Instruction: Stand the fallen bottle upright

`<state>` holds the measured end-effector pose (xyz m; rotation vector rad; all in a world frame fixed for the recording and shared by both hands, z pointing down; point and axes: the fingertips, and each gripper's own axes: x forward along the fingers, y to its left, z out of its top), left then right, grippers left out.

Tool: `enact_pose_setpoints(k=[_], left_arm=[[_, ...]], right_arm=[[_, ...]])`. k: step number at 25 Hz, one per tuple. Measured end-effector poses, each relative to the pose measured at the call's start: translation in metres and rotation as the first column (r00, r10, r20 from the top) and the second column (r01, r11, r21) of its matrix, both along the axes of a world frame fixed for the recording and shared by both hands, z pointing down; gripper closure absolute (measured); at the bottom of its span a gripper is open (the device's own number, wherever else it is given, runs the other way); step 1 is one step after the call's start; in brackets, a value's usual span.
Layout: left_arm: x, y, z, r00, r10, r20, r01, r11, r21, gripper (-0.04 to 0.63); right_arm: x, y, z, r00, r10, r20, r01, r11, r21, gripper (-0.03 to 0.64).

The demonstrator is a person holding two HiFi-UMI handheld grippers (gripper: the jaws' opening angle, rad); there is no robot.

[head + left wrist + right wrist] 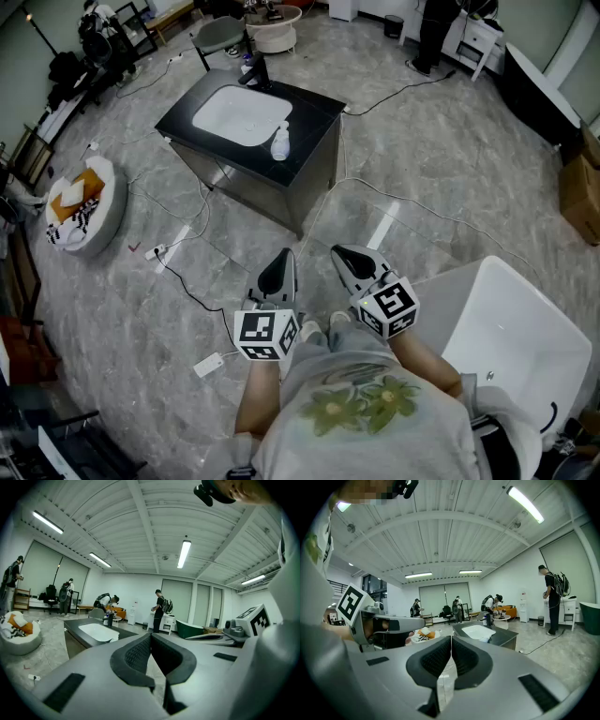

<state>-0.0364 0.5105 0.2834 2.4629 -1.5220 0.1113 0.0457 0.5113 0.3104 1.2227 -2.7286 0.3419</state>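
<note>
Head view first: left gripper and right gripper side by side just in front of the torso, aimed slightly downward over the grey marble floor, well apart from anything graspable. Held that way, most likely, for an approach on foot rather than for work.

Left gripper view: jaws pressed together, nothing between them. Right gripper view: same, pads meeting at the tips, empty. Closed, presumably, for lack of anything within reach.

Ahead, across open floor: black vanity counter with white basin and dark faucet. On the countertop, just beside the basin's right edge: small pale pump bottle, seemingly on its side with the pump end pointing away, though too small to confirm. Off to the right, near the person: white bathtub. Off to the left: round cushion.

Task barely begun, judging by the untouched bottle. Next, probably: walk up to the counter, open one pair of jaws, take the bottle around its body, tip it onto its base.

Worth watching: cable trailing across the floor on the way; smooth rounded bottle, liable to roll toward the basin under a clumsy nudge.
</note>
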Motion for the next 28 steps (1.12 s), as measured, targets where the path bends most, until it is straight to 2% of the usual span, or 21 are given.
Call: enact_pose_setpoints(k=[5, 10, 16, 18, 21, 28], left_arm=[[0.011, 0.002, -0.005, 1.000, 0.010, 0.015, -0.010, 1.000, 0.011, 0.577], [0.020, -0.005, 0.000, 1.000, -0.001, 0.032, 0.000, 1.000, 0.006, 0.577], [0.033, -0.004, 0.013, 0.998, -0.017, 0.053, 0.018, 1.000, -0.009, 0.577], [0.034, -0.009, 0.021, 0.998, -0.025, 0.060, 0.027, 0.999, -0.027, 0.577], [0.034, -0.021, 0.032, 0.998, -0.019, 0.060, 0.023, 0.998, -0.056, 0.577], [0.035, -0.087, 0.046, 0.998, -0.015, 0.064, 0.019, 0.998, -0.058, 0.577]], right_arm=[[0.009, -0.001, -0.003, 1.000, 0.001, 0.018, -0.002, 1.000, 0.009, 0.575], [0.014, -0.004, -0.002, 0.998, -0.050, 0.023, 0.049, 0.998, 0.027, 0.575], [0.034, -0.009, 0.008, 0.993, -0.094, -0.075, 0.101, 0.991, 0.093, 0.574], [0.038, -0.016, 0.008, 0.992, -0.115, -0.054, 0.120, 0.987, 0.103, 0.574], [0.039, -0.026, 0.010, 0.989, -0.145, 0.001, 0.144, 0.984, 0.101, 0.574], [0.040, -0.082, 0.028, 0.988, -0.155, -0.018, 0.156, 0.985, 0.076, 0.574]])
